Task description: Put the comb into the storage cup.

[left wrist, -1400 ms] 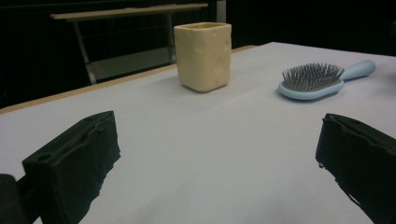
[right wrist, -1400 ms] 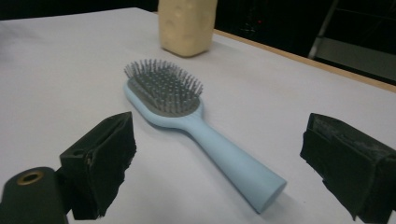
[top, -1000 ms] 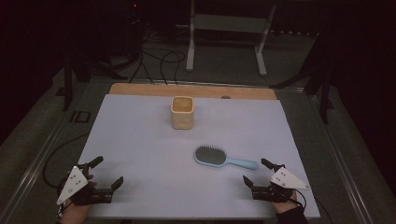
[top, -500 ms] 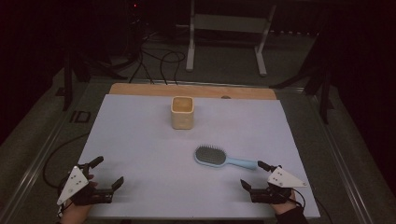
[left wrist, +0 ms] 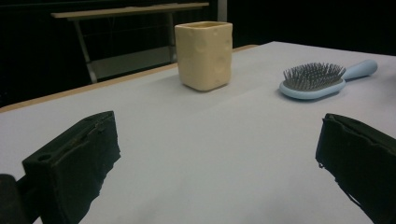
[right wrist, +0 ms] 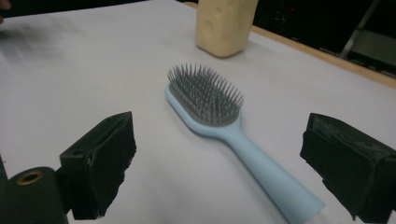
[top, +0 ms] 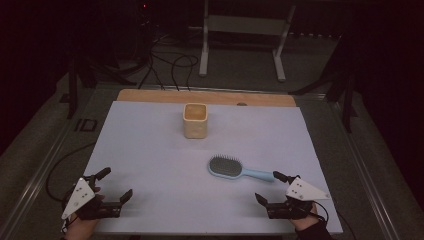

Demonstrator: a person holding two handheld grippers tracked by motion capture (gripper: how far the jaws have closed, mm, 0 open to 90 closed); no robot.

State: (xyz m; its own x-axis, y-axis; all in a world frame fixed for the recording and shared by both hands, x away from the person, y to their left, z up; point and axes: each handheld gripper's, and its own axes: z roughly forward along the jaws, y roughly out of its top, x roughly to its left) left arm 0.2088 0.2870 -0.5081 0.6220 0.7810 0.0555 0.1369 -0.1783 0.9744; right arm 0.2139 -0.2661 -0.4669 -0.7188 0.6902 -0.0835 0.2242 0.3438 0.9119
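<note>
A light-blue hairbrush (top: 235, 169) lies bristles-up on the white table cover, right of centre, its handle pointing right. A yellow squarish cup (top: 195, 120) stands upright farther back. My left gripper (top: 116, 183) rests open at the near left corner, far from both; ahead of its jaws are the cup (left wrist: 204, 55) and the brush (left wrist: 317, 80). My right gripper (top: 267, 186) is open near the front right, just short of the handle's end. In the right gripper view the brush (right wrist: 210, 100) lies between the spread jaws, untouched, with the cup (right wrist: 225, 25) beyond.
The white sheet (top: 150, 150) covers the table, leaving a wooden strip (top: 150, 95) along the far edge. A metal stand (top: 242, 30) and floor cables (top: 170, 62) lie beyond the table. Dark floor surrounds both sides.
My right gripper has crept slightly left, closer to the brush handle. The left gripper, brush and cup have stayed put.
</note>
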